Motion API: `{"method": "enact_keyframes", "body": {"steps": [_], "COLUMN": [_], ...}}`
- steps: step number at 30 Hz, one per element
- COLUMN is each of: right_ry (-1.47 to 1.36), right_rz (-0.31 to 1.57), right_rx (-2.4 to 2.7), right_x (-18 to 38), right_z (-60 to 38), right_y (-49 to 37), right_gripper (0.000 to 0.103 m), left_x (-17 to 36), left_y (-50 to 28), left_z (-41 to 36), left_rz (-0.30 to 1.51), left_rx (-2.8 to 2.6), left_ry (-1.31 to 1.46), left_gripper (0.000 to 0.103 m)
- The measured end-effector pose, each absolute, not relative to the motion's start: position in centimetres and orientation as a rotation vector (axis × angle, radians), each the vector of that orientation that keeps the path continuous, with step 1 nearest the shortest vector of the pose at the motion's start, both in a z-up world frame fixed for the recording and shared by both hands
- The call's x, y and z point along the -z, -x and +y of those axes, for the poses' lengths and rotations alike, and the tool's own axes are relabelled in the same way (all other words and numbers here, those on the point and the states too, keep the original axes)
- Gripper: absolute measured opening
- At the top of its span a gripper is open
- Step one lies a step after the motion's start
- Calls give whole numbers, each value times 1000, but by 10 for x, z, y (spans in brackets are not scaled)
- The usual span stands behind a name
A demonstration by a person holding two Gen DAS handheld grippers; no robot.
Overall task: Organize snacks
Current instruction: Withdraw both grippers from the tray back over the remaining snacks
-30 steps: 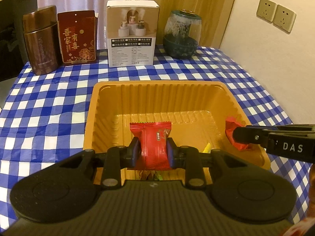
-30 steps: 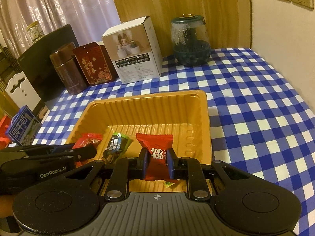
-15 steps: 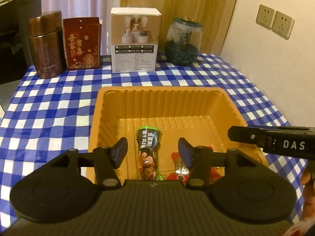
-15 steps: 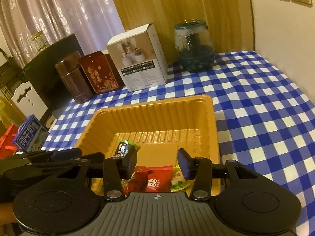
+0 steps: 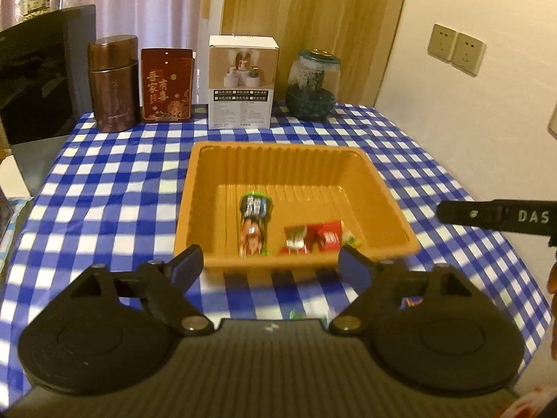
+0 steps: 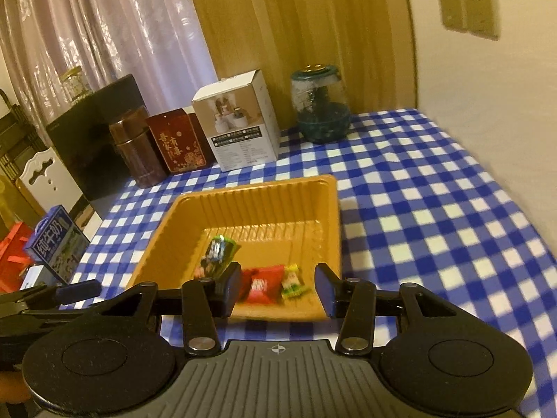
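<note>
Snacks [image 5: 299, 233] lying in orange tray [image 5: 390, 195]; left gripper [image 5: 269, 266] just spread wide, right gripper [image 6: 278, 291] parted, both empty; loose wrappers near table edge seemingly left.

The far half of the ribbed orange plastic tray [image 5: 278, 170] lies bare, while a green-topped packet [image 5: 254, 224], red wrappers [image 5: 315, 237] and a small yellow-green sweet [image 6: 292, 282] crowd its near edge. Blue-and-white checked tablecloth [image 5: 115, 181] runs open on both sides. Behind, a brown tin [image 5: 112, 82], dark red carton [image 5: 166, 83], white box [image 5: 242, 82] and glass jar [image 5: 313, 83] wall the back edge.
</note>
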State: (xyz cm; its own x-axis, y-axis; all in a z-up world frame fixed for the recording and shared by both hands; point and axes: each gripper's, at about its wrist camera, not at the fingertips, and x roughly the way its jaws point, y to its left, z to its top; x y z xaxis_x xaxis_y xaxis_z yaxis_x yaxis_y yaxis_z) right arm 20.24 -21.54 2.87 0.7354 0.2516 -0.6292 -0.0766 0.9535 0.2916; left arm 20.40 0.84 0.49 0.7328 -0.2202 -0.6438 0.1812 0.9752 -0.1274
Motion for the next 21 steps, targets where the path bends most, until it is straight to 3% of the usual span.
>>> {"method": "enact_keyframes", "body": {"steps": [21], "right_ry": [-261], "right_rz": [756], "right_rx": [-48], "right_x": [-23], "right_z": [-254], "right_y": [-65], "right_gripper": [52], "left_x": [-4], "left_y": [-99], "left_z": [1], "left_rz": [770], "left_rx": [234], "left_ry": [93], "left_gripper": [90]}}
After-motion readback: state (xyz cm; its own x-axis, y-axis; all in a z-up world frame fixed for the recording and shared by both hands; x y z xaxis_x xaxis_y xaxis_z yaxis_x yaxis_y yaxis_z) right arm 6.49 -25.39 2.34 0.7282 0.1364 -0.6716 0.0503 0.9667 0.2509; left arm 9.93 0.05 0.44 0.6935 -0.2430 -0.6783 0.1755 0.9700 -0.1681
